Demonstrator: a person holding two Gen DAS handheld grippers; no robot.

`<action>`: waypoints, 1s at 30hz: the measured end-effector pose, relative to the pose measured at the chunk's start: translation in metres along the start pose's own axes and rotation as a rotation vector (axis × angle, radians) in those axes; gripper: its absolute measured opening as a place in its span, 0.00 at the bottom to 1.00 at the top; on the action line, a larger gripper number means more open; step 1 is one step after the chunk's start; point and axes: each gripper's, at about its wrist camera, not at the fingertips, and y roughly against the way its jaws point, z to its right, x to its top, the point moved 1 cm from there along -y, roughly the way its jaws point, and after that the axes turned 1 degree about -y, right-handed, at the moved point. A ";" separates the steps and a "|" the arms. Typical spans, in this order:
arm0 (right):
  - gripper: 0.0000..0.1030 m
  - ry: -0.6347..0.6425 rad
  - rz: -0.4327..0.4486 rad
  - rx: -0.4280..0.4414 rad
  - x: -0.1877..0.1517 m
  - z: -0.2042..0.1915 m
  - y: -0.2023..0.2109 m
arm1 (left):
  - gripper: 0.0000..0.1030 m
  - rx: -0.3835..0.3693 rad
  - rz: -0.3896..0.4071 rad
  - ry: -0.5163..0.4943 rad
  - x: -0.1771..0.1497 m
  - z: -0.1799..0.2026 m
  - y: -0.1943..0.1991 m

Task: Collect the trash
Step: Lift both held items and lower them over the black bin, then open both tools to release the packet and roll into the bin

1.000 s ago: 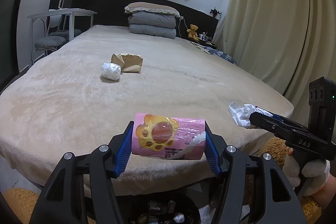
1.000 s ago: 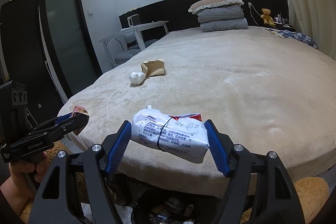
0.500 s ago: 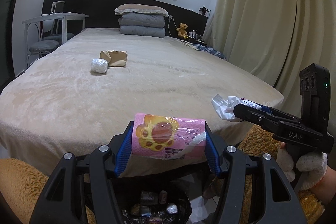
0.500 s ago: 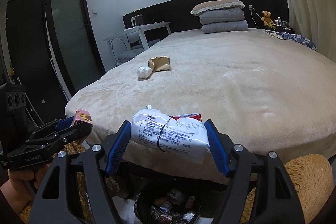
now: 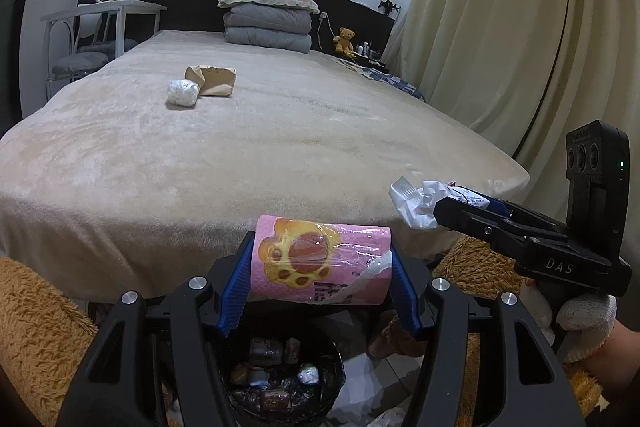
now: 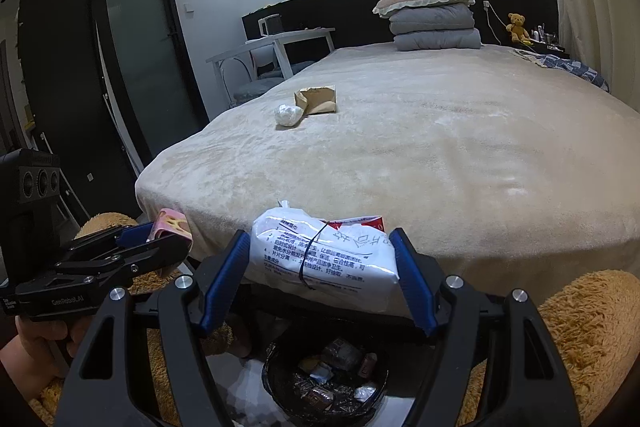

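Left gripper (image 5: 320,281) clamps pink pack (image 5: 320,261), right gripper (image 6: 320,281) white packet (image 6: 324,259), above bin (image 6: 326,383).

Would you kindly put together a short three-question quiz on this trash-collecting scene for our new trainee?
1. True or false: the left claw is empty.
2. What does the right claw hold? A) a brown paper bag B) a white printed packet C) a teddy bear
3. Fill in: below both claws stands a black ____ already holding wrappers.

Key:
1. False; it is shut on the pink paw-print packet.
2. B; the white printed packet sits between its blue pads, while the brown paper bag and the white wad lie on the bed.
3. Bin; the trash bin shows under the claws.
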 end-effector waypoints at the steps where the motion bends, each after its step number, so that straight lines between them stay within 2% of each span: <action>1: 0.69 -0.005 -0.007 0.003 -0.001 0.000 0.000 | 0.57 -0.003 -0.011 0.004 -0.002 0.000 -0.001; 9: 0.69 -0.039 -0.070 0.009 -0.009 0.005 -0.007 | 0.57 -0.012 -0.075 0.007 -0.013 0.002 -0.009; 12: 0.69 -0.076 -0.136 0.022 -0.013 0.009 -0.021 | 0.57 -0.020 -0.130 0.042 -0.016 -0.005 -0.019; 21: 0.69 -0.232 -0.326 0.078 -0.029 0.025 -0.059 | 0.57 0.017 -0.264 0.119 -0.028 -0.018 -0.048; 30: 0.69 -0.371 -0.437 0.057 -0.041 0.045 -0.084 | 0.57 0.062 -0.439 0.188 -0.046 -0.035 -0.080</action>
